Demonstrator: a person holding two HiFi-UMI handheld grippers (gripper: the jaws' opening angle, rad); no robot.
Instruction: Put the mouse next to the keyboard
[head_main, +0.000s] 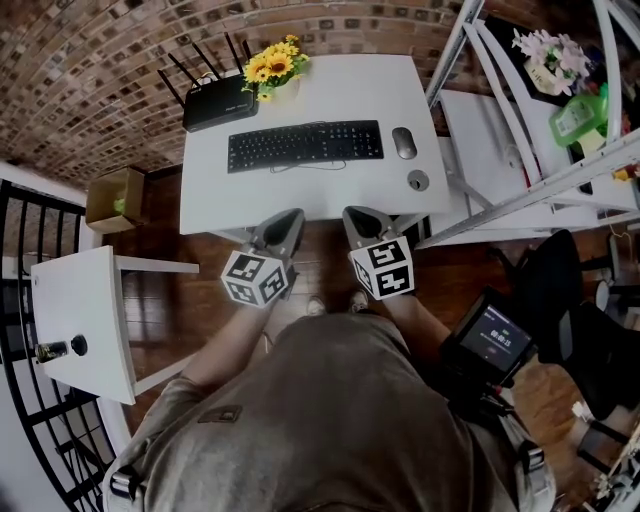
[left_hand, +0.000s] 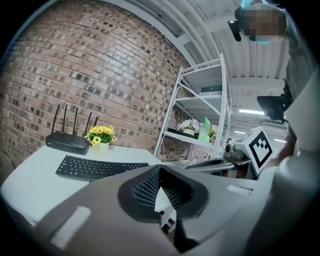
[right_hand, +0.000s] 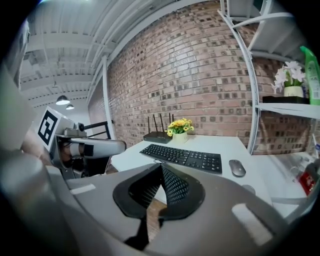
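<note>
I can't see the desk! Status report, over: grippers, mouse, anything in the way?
Left gripper and right gripper both shut, empty, short of the table. Mouse sits just right of the keyboard, not touching. Nothing in the way.

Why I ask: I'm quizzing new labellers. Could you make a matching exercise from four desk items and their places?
Things: 1 router; 2 sunflowers; 3 keyboard; 4 mouse.
Places: A just right of the keyboard; B far left corner of the table; C across the table's middle; D far edge, beside the router.
Pairs: 1-B, 2-D, 3-C, 4-A.
</note>
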